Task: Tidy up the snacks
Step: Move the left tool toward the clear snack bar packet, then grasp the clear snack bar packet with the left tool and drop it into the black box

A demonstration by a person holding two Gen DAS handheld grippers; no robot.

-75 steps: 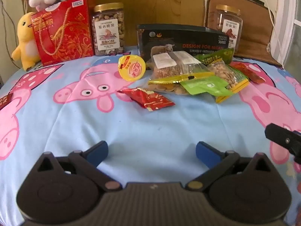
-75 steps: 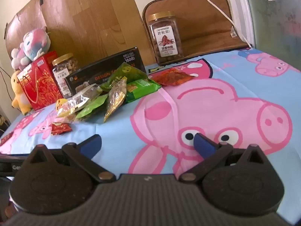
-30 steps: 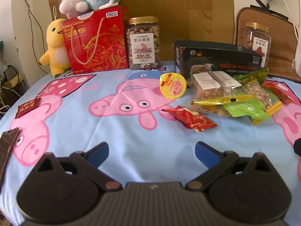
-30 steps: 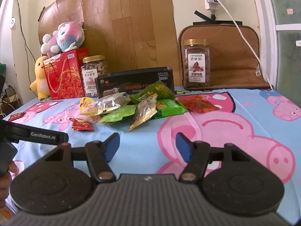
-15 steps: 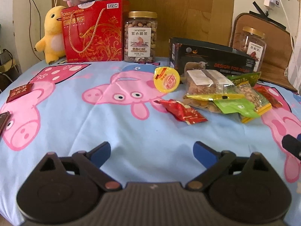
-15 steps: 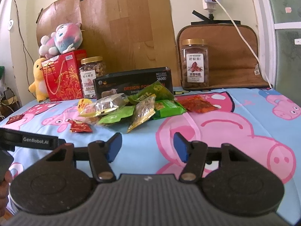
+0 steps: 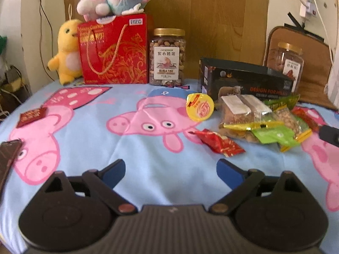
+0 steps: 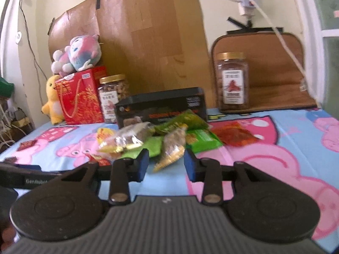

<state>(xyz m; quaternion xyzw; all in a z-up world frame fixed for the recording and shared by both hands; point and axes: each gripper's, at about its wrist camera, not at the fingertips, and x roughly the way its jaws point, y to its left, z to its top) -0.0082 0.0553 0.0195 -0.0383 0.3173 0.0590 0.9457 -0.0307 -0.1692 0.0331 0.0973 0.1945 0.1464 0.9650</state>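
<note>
Lying just ahead of the right gripper (image 8: 165, 163), jaws partly apart and empty, the gold nut packet (image 8: 172, 151) points its long axis toward them.

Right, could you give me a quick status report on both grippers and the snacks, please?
Left gripper open, empty, above the cloth. Right gripper open, narrower, empty, facing the snack pile. Red packet loose beside the pile. Nothing in the way.
</note>
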